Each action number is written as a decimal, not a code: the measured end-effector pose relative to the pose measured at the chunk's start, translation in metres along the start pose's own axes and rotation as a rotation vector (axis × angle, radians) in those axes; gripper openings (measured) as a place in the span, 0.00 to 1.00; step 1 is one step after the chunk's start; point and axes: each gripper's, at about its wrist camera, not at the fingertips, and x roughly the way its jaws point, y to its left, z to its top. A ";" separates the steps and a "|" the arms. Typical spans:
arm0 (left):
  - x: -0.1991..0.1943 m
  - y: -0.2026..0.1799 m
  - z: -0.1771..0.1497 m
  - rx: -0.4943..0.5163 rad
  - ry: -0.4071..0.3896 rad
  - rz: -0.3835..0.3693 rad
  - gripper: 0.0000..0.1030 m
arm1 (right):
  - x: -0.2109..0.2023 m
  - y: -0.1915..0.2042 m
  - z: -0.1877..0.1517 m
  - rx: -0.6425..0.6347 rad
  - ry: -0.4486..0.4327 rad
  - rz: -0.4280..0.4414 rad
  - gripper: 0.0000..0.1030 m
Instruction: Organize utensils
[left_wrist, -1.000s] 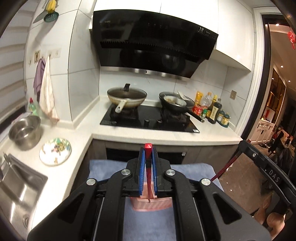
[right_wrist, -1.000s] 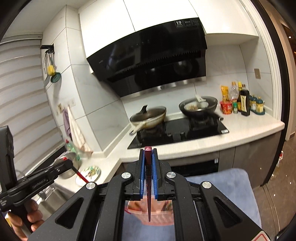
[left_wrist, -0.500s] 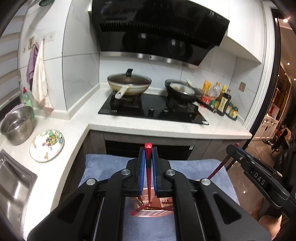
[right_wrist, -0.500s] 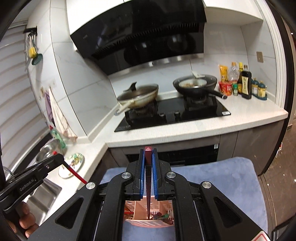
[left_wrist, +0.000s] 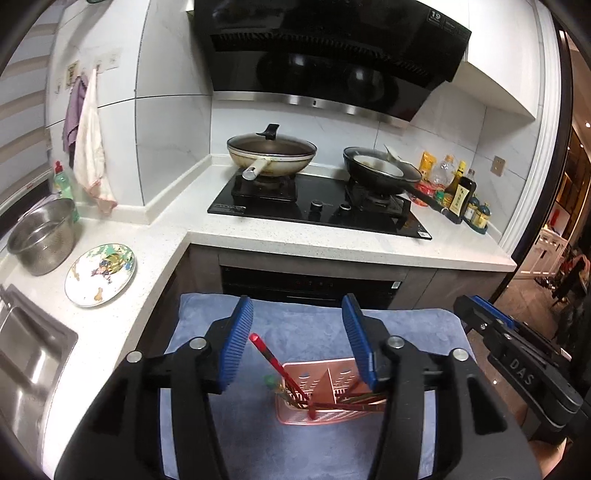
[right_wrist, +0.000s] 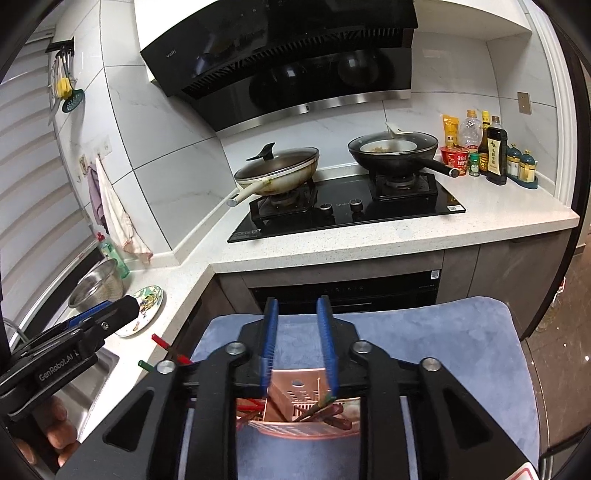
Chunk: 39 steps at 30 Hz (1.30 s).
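Chopsticks are sitting in a pink basket under two opening grippers.

The red chopstick (left_wrist: 265, 350) is leaning out of the pink basket (left_wrist: 332, 415), just below the left gripper (left_wrist: 297, 343), and nothing is squeezing it. The basket is resting on a blue cloth (left_wrist: 317, 328), with bare cloth lying all around it and the white counter (left_wrist: 332, 247) edge sitting farther ahead. More sticks are lying crossed inside the basket, some in each of its two parts. The left gripper's jaws have just been opening and are standing wide apart, with the red stick's top in the gap and not touching the pads. The right gripper (right_wrist: 297, 345) is hanging over the same basket (right_wrist: 299, 421); its jaws have just been opening too, a smaller gap, holding nothing. A green-tipped stick (right_wrist: 146, 364) is poking out to its left.
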 end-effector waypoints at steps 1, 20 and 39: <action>-0.001 0.000 0.000 0.000 0.002 0.001 0.47 | -0.003 0.000 -0.001 -0.001 -0.001 0.000 0.24; -0.039 -0.004 -0.045 0.028 0.021 0.045 0.51 | -0.052 0.010 -0.056 -0.037 0.057 0.026 0.36; -0.063 0.004 -0.117 0.009 0.085 0.081 0.60 | -0.087 0.018 -0.132 -0.064 0.120 -0.055 0.46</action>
